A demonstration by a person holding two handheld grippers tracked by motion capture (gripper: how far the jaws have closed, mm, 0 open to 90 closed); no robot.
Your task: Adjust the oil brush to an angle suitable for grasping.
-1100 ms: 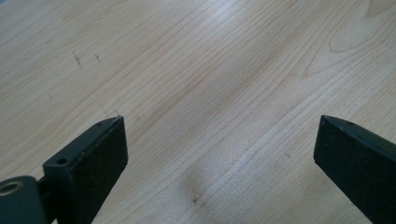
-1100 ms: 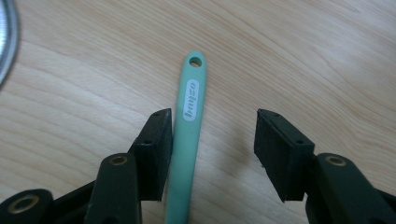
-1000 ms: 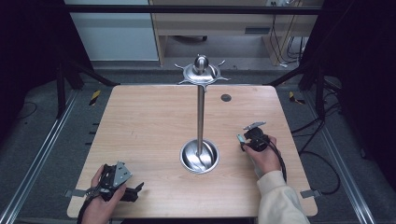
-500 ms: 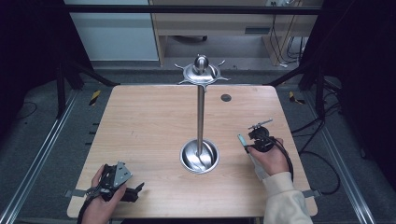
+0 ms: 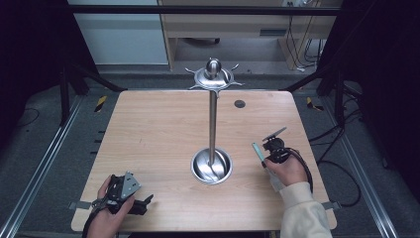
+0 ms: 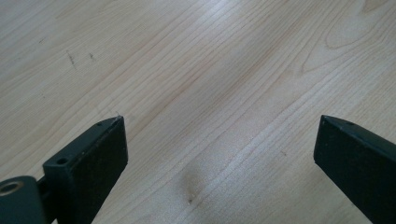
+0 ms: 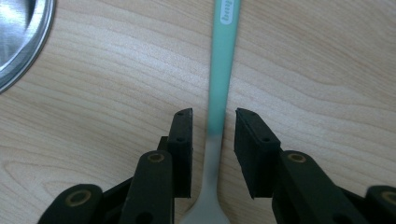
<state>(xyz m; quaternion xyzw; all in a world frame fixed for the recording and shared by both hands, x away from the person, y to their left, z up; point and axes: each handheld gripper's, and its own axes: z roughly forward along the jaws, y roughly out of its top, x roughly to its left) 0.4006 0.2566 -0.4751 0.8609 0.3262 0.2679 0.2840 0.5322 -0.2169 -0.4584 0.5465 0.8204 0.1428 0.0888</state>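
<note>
A utensil with a teal handle (image 7: 223, 70) and a grey metal neck lies on the wooden table (image 5: 158, 134). My right gripper (image 7: 214, 126) is open, one jaw on each side of the handle, with a narrow gap on both sides. In the high view the teal handle (image 5: 258, 149) pokes out to the left of the right gripper (image 5: 271, 151), right of the stand. The left gripper (image 6: 219, 140) is open wide over bare wood. It rests in a hand at the front left corner (image 5: 130, 196).
A tall metal stand (image 5: 212, 124) rises from a round dished base (image 5: 211, 166) at the table's middle, topped by a disc with hooks (image 5: 212, 77). The base's rim (image 7: 21, 44) lies just left of the right gripper. A small dark disc (image 5: 239, 103) sits in the far table top.
The right hand and its gripper have shifted slightly right and toward the front edge, and the teal handle now shows beside them. The left hand has stayed put.
</note>
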